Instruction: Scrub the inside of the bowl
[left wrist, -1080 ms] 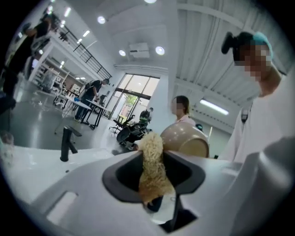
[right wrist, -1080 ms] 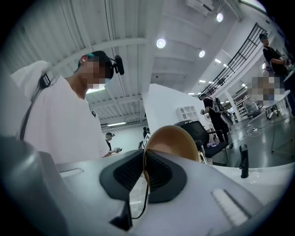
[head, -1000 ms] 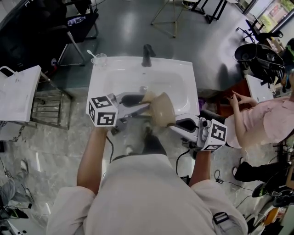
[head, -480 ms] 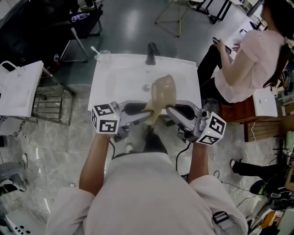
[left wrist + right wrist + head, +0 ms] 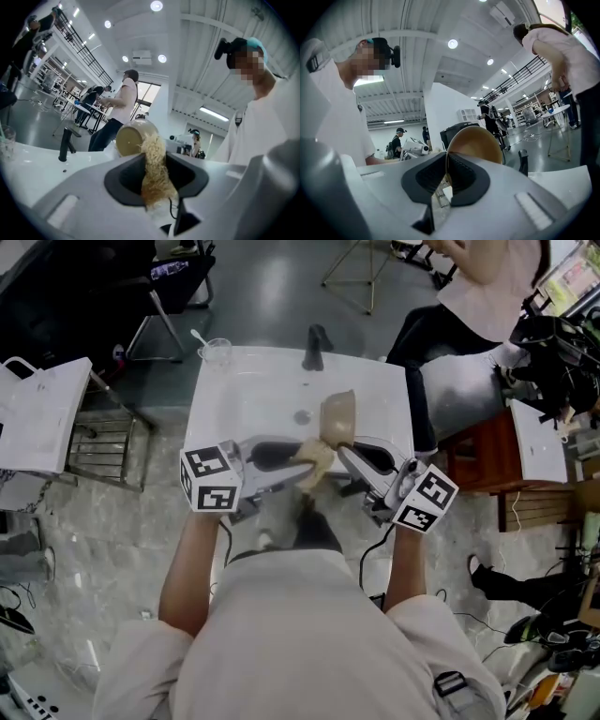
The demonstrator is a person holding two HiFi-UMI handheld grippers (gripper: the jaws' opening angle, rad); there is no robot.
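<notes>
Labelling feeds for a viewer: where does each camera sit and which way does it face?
Head view: on the head, facing steeply down at the sink; forearms show.
Left gripper view: on the left gripper, facing along jaws gripping the scrubber; torso shows.
Right gripper view: on the right gripper, along jaws pinching the bowl; torso shows.
Shared: the bowl.

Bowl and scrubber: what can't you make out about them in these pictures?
Where the scrubber meets the bowl: left gripper view, the scrubber itself covers it; head view, too small.
The bowl's lower part: right gripper view, hidden behind the right gripper.
Dirt in the bowl: too small or blurred in every view.
</notes>
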